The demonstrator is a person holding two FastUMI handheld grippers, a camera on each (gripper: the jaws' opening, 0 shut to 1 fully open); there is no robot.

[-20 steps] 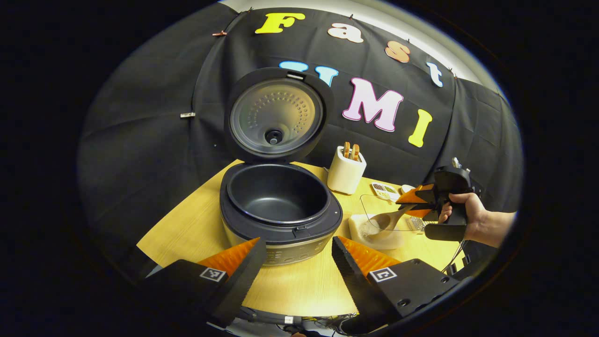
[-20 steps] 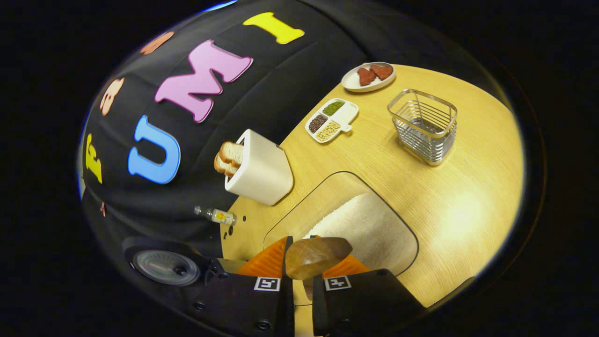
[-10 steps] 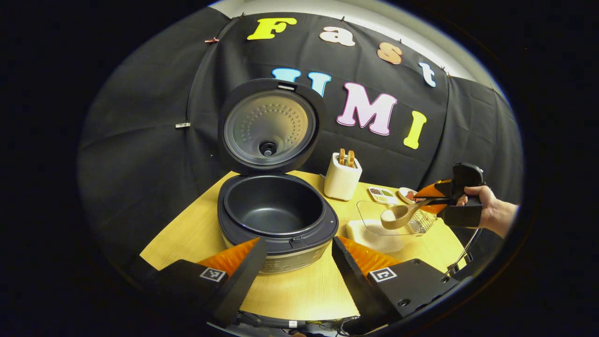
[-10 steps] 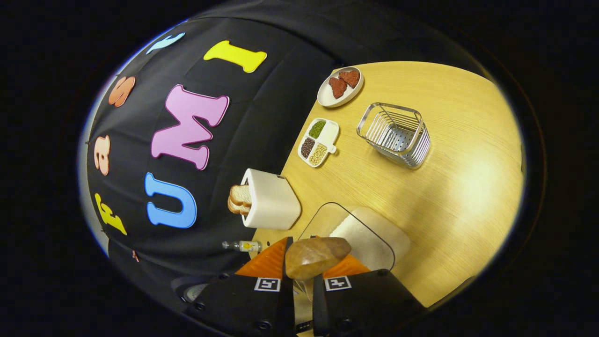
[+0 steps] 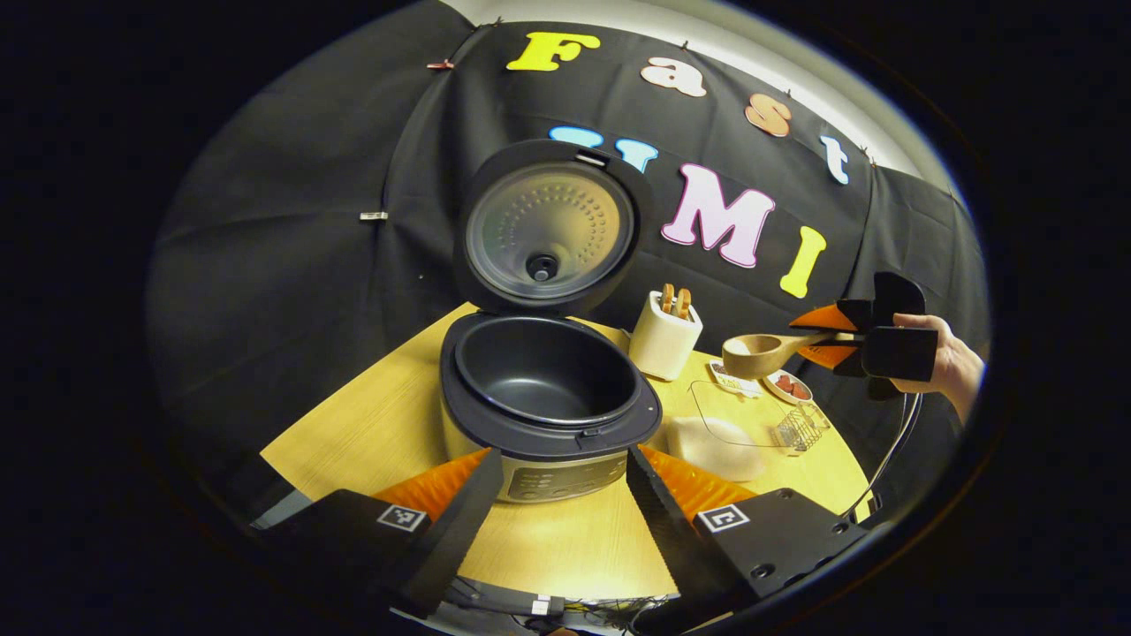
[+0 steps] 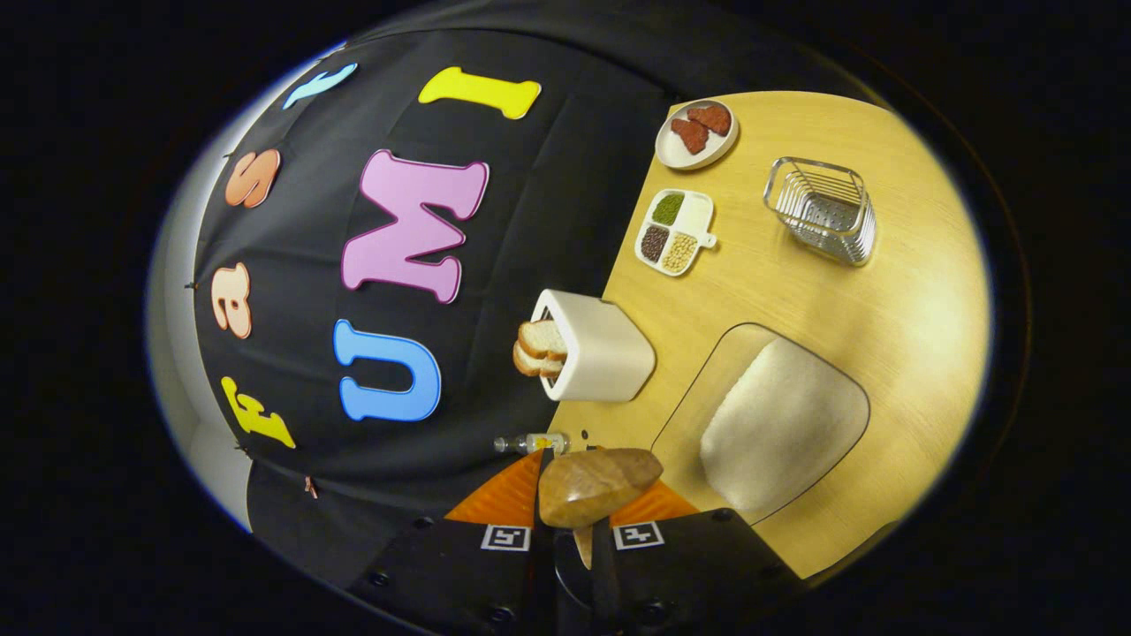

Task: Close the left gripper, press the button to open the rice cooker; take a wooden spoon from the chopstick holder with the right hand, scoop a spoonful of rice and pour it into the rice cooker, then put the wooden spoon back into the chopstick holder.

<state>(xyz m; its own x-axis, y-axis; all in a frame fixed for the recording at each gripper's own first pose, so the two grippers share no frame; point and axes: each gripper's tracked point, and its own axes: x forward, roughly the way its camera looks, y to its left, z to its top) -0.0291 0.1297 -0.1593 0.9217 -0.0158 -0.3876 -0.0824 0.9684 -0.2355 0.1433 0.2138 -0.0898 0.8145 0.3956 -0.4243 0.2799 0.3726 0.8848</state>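
Right tongs [image 5: 826, 336], pinching the loaded light wooden spoon [image 5: 760, 353], rose off the clear rice tub [image 5: 738, 424], right of the open black rice cooker [image 5: 548, 389]. Left tongs [image 5: 561, 495] spread, idle. Tilting could spill rice onto the surface [image 5: 565, 539].

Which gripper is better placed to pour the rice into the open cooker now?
Right. The right gripper already holds the wooden spoon in the air beside the open rice cooker; the left gripper is open and empty.

no readable text, labels or numbers anywhere
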